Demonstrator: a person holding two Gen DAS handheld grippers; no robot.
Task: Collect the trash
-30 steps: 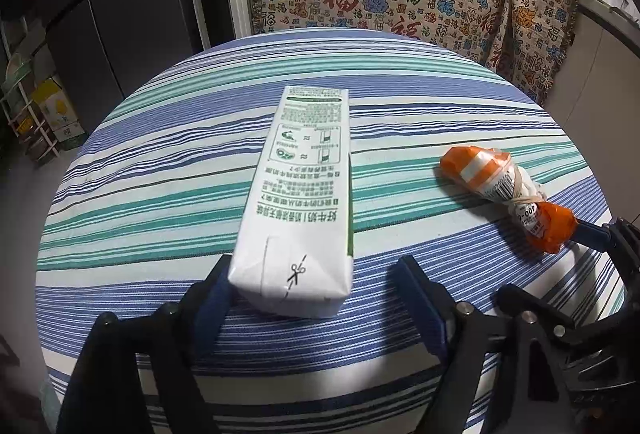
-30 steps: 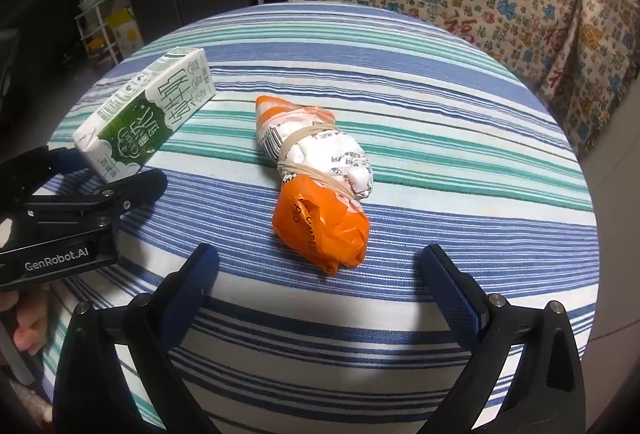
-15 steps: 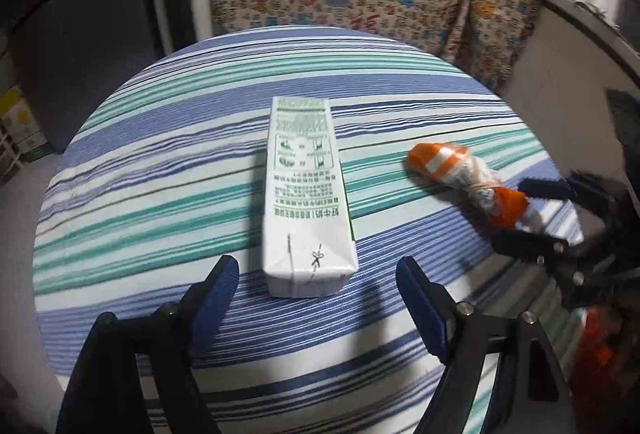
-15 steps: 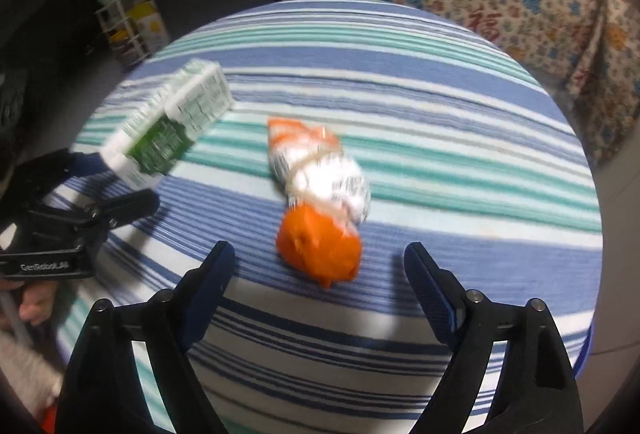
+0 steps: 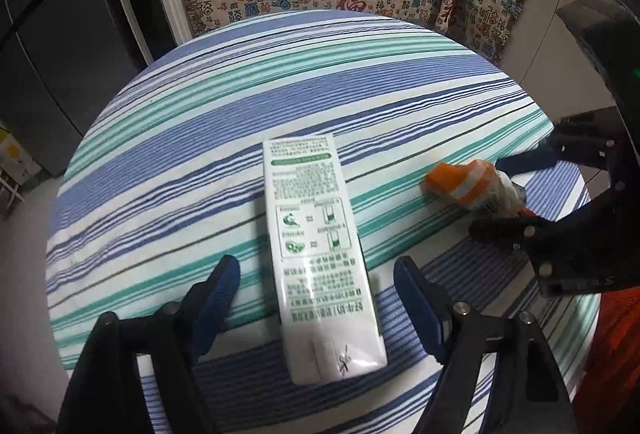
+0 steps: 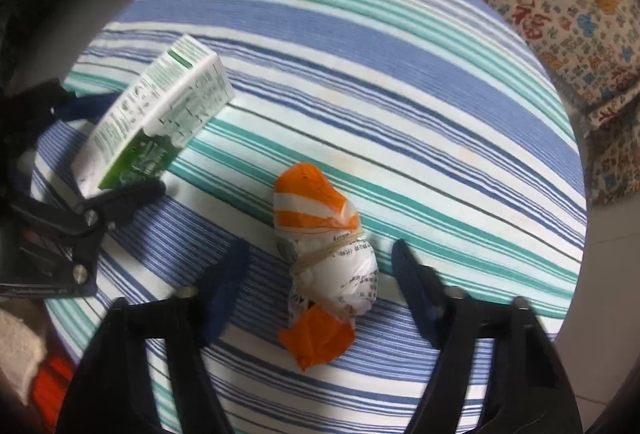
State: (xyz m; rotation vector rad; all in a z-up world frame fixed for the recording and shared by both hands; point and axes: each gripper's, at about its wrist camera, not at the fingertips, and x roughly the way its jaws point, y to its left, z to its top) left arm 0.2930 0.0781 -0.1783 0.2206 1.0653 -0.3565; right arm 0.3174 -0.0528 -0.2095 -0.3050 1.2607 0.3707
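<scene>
On my left, the milk carton (image 5: pixel 320 258) lies flat on the striped tablecloth (image 5: pixel 280 82), and I have brought my left gripper (image 5: pixel 316 294) down astride its near end so the long sides face the pads. The jaws have just been closing, yet in the left wrist view a strip of cloth shows on either side of the carton, so nothing is gripped (the right wrist view hints that the carton's near end may be tipped up against a finger, but I cannot be sure). I judge the narrow width is the sensible place to pinch a box like this.

Further right sits the orange-and-white wrapper bundle (image 6: pixel 324 266), tied round with a rubber band, resting on the cloth near the table's edge. My right gripper (image 6: pixel 320 282) straddles its middle, jaws just having been closing, with clear gaps between pads and plastic: it holds nothing. Going for the banded waist makes sense to me, since the loose orange ends would likely slip.

Hard to read: the printing on the carton and bundle is too small. No bin or bag for the trash is in view. At the lower left of the right wrist view something pale and something red-orange are cut off by the frame, and I cannot tell what they are.
</scene>
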